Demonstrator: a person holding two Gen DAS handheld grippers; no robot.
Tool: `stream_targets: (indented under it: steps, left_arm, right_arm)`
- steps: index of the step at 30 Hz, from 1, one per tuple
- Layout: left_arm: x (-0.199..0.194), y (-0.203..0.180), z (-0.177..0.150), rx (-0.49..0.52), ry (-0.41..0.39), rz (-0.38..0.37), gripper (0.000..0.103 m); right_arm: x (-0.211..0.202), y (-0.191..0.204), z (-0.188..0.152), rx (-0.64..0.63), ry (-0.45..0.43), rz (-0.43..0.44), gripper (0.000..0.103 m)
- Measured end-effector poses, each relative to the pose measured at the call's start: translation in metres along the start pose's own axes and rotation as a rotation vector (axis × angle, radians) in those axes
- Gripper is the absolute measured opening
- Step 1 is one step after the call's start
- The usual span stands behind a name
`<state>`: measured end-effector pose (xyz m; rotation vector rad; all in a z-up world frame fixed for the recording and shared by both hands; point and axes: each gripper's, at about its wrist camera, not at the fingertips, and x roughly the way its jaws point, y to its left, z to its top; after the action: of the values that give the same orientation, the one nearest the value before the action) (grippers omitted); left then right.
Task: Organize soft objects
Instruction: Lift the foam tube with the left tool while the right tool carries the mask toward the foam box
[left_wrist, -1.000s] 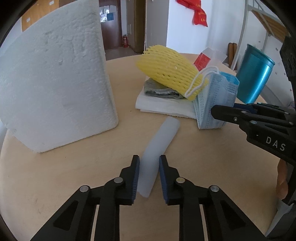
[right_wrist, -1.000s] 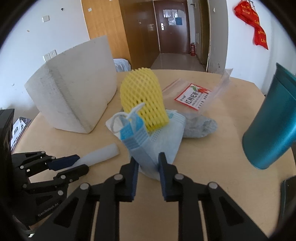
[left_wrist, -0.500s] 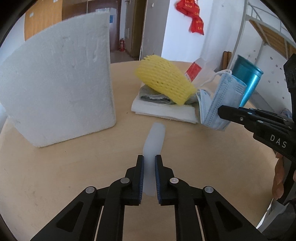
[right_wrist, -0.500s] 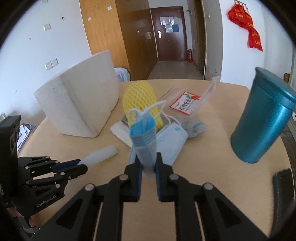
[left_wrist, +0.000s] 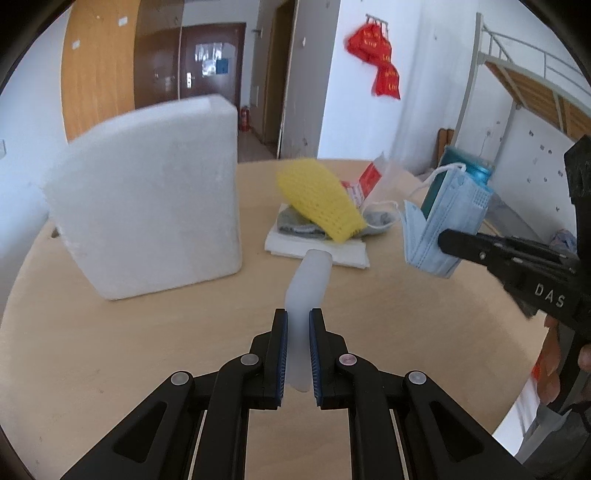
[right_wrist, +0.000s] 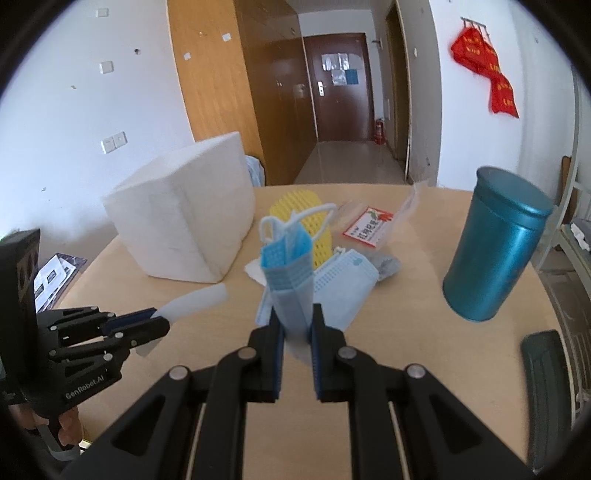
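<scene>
My left tool (left_wrist: 297, 334) clamps a translucent white soft tube (left_wrist: 306, 291) above the round wooden counter (left_wrist: 110, 350). My right tool (right_wrist: 297, 323) pinches folded blue face masks (right_wrist: 288, 273), also lifted. Farther off sit a yellow foam net sleeve (left_wrist: 319, 199) and white foam block (left_wrist: 147, 221).

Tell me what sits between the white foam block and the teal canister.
In the right wrist view, the yellow foam net and a flat face mask lie between foam block and canister.
</scene>
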<state>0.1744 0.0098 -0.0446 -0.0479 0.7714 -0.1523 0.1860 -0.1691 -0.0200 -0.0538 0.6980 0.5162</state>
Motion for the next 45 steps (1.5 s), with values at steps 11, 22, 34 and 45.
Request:
stream_targets:
  steps: [11,22,34,45]
  left_arm:
    - [-0.053,0.004,-0.008,-0.026,-0.086,0.034,0.012]
    - [-0.092,0.005,-0.018,-0.038,-0.146,0.046,0.012]
    - [-0.118,0.025,-0.017,-0.090,-0.222,0.118,0.012]
    - [-0.126,0.044,0.008,-0.118,-0.281,0.163,0.012]
  right_arm:
    - [-0.020,0.027,-0.007,-0.043,-0.051,0.039,0.016]
    - [-0.046,0.051,-0.008,-0.080,-0.094,0.065,0.016]
    - [-0.042,0.079,0.009,-0.133,-0.127,0.136,0.016]
    - [-0.032,0.101,0.039,-0.191,-0.159,0.199,0.016]
